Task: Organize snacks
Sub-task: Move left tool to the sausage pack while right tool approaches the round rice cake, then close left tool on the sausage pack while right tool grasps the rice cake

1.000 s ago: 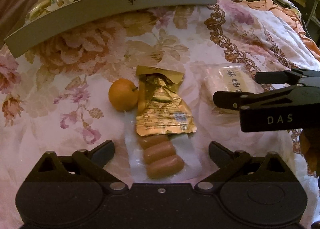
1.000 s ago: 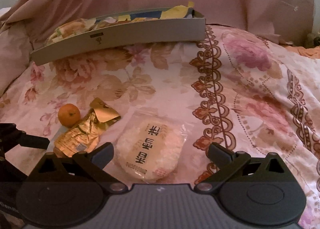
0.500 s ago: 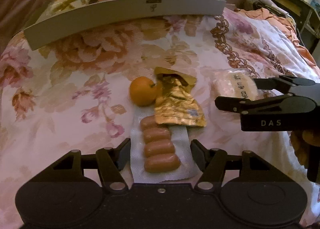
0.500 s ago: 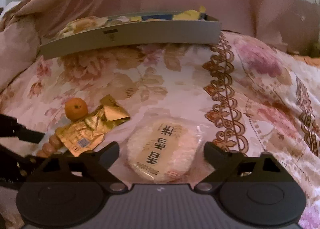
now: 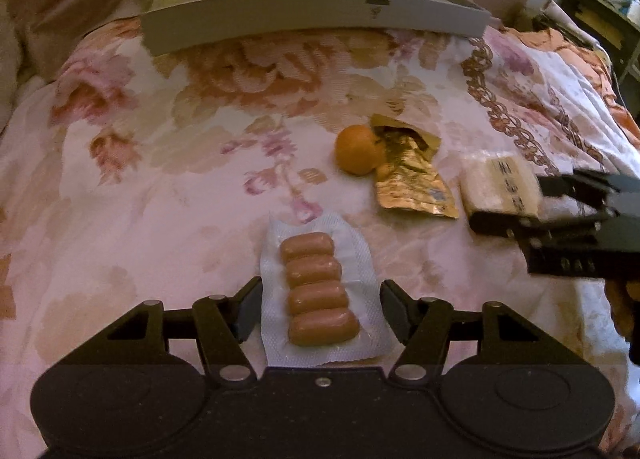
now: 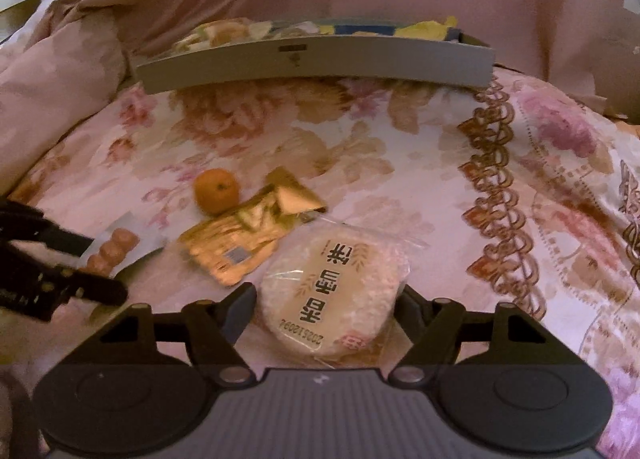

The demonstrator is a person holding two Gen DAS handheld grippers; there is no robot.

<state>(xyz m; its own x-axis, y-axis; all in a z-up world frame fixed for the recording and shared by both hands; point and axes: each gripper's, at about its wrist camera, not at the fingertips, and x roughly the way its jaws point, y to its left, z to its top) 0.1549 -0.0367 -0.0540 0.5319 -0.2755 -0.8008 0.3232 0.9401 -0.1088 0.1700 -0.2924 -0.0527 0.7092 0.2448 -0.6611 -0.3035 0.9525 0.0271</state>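
My left gripper (image 5: pixel 320 309) is shut on a clear pack of small sausages (image 5: pixel 318 289) and holds it clear of the gold packet. My right gripper (image 6: pixel 326 309) is shut on a round rice cracker pack (image 6: pixel 336 291) with printed characters. A small orange (image 5: pixel 358 149) and a crumpled gold foil packet (image 5: pixel 412 183) lie on the floral bedspread between them. The orange (image 6: pixel 216 191), the gold packet (image 6: pixel 248 237) and the sausages (image 6: pixel 110 253) also show in the right wrist view. The cracker pack (image 5: pixel 500 185) shows in the left wrist view.
A long grey box (image 5: pixel 312 21) filled with snack packets stands at the back of the bed; it also shows in the right wrist view (image 6: pixel 316 65). A rumpled pink quilt (image 6: pixel 52 91) rises at the left. Dark furniture (image 5: pixel 600 19) stands at the far right.
Both grippers have closed, the left on the sausage pack and the right on the cracker pack. The sausage pack has come out from under the gold packet, toward the left.
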